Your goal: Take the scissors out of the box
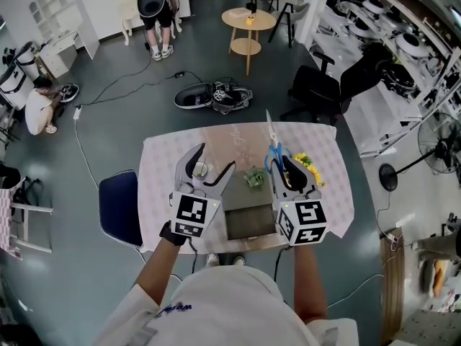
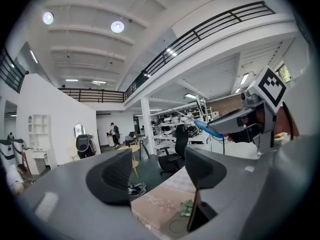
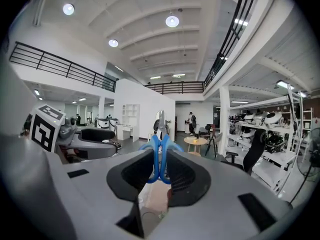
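Observation:
Blue-handled scissors (image 1: 271,137) stick out of my right gripper (image 1: 285,166), their blades pointing away from me over the table. In the right gripper view the pads are shut on the blue handles of the scissors (image 3: 160,151), inside the right gripper (image 3: 159,173). My left gripper (image 1: 215,161) hangs beside it, open with nothing between its fingers, which the left gripper view (image 2: 157,173) also shows. Both are raised above the dark open box (image 1: 248,222) at the table's near edge. The scissors (image 2: 208,129) also show at the upper right of the left gripper view.
A pale patterned cloth (image 1: 216,139) covers the table. A green item (image 1: 253,179) and a yellow one (image 1: 304,161) lie beyond the box. A blue chair (image 1: 119,209) stands at the left, a black office chair (image 1: 317,89) at the far right, and a round wooden table (image 1: 247,20) further off.

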Demonstrator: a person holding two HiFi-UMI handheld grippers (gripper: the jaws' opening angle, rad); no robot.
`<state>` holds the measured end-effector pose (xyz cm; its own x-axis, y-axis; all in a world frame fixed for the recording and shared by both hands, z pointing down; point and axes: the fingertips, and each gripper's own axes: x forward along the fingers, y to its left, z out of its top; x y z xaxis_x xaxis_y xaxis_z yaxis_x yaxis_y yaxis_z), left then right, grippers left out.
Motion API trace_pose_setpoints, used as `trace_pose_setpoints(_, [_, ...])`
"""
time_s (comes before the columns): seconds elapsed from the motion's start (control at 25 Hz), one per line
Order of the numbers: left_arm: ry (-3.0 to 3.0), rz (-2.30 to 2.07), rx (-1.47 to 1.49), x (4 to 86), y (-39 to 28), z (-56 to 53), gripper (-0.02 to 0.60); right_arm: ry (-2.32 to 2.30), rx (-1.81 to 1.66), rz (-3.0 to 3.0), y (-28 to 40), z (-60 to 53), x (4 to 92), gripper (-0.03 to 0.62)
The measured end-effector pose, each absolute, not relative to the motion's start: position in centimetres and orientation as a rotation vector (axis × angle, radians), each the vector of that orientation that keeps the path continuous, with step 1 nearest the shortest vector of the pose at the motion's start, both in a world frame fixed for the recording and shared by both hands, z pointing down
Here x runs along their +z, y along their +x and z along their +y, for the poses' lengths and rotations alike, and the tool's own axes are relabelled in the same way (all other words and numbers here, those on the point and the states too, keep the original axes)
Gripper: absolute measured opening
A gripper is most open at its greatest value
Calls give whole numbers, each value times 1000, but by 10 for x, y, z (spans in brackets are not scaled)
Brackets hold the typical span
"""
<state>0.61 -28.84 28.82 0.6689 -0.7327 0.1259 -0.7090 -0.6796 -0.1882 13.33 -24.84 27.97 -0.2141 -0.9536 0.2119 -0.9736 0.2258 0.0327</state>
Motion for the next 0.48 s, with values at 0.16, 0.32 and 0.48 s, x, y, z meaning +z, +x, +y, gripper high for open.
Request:
trace_pose_setpoints(0.16, [-2752,1211,-265,281,1,-285,318,1864,164,-2318,136,-244,269,87])
trace_pose_setpoints(0.32, [-2773,1213,-260,281,-1,-283,316,1862,172,-2322,132,-240,269,87])
trace_pose_setpoints(0.48, [-2780,1210,-258,283,-1,-280,314,1847,182,-2331,126,-239,273,87])
